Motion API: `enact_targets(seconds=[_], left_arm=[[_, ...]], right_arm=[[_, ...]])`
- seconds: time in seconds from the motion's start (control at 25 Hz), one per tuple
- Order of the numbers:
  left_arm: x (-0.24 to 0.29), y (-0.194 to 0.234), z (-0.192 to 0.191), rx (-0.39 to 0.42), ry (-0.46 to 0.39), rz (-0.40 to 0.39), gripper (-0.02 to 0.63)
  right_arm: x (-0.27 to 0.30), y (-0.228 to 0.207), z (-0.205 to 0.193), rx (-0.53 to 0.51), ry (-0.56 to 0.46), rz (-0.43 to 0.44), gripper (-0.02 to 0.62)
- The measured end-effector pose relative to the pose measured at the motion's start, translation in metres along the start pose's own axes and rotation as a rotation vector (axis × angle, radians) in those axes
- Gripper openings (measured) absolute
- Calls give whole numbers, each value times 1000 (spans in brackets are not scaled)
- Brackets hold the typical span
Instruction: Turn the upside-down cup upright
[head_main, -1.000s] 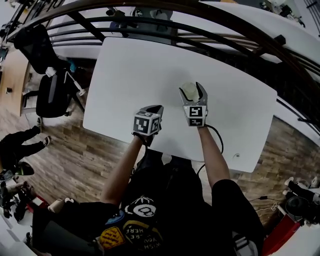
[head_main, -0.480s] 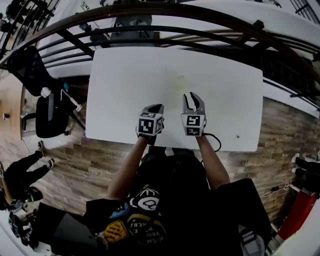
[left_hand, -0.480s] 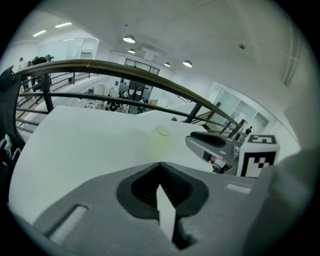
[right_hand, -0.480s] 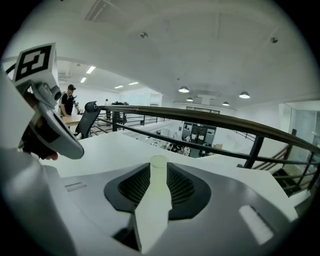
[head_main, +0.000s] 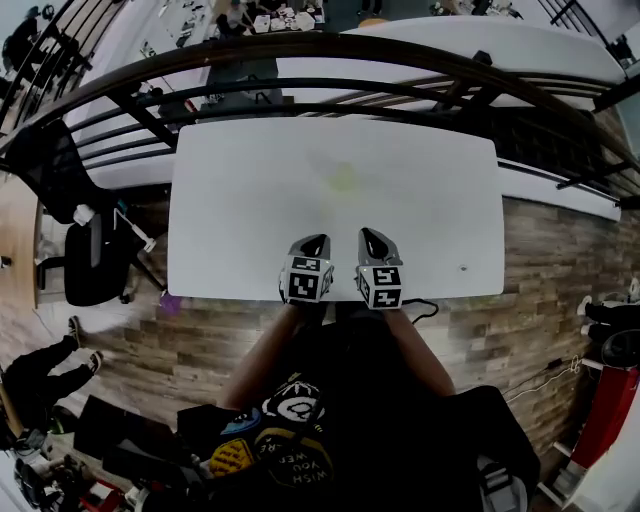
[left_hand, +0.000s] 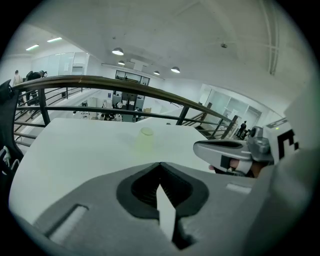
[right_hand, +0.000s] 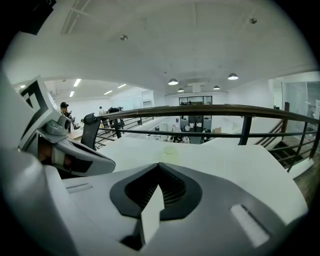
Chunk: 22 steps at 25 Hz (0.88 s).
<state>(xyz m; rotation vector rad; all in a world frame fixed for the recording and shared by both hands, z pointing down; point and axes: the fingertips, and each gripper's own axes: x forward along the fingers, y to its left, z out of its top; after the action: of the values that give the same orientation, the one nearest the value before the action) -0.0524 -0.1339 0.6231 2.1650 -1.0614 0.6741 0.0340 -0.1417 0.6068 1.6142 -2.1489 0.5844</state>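
Note:
A pale yellow-green translucent cup (head_main: 343, 178) stands alone near the middle of the white table (head_main: 230, 200), its open mouth seemingly up. It also shows as the small cup (left_hand: 146, 138) in the left gripper view and as the cup (right_hand: 170, 150) far ahead in the right gripper view. My left gripper (head_main: 313, 243) and right gripper (head_main: 372, 238) sit side by side at the table's near edge, well short of the cup. Both are shut on nothing; the right one's jaws have just been closing, with nothing between them.
A dark curved railing (head_main: 300, 55) runs beyond the table's far edge. A black office chair (head_main: 85, 255) stands on the wood floor at the left. A black cable (head_main: 425, 303) hangs at the near edge, and a small mark (head_main: 462, 268) lies on the table's right.
The right gripper has let go of the cup, drawn back to the near edge and shut. The left gripper has also pulled back. The cup stays where it was set.

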Motion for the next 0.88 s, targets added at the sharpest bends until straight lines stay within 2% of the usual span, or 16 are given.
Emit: enact_targets(seconds=[0.16,0.32,0.64,0.88], left_arm=[[-12,-22,-9,6,-23,-4,5],[-24,-49,-18,-16,-40,-3,5],[-60,-118,-51,12,-98,60,5],[-89,-144,-82,-14,-121,94,5]], right_arm=[[-29,3,-6,14,-15,36,-1],[-62,3,-9,-20,-48,67,0],[-135,1,-35,-6,-73,132,-2],[-172,14,-55,-14,-71,185,-2]])
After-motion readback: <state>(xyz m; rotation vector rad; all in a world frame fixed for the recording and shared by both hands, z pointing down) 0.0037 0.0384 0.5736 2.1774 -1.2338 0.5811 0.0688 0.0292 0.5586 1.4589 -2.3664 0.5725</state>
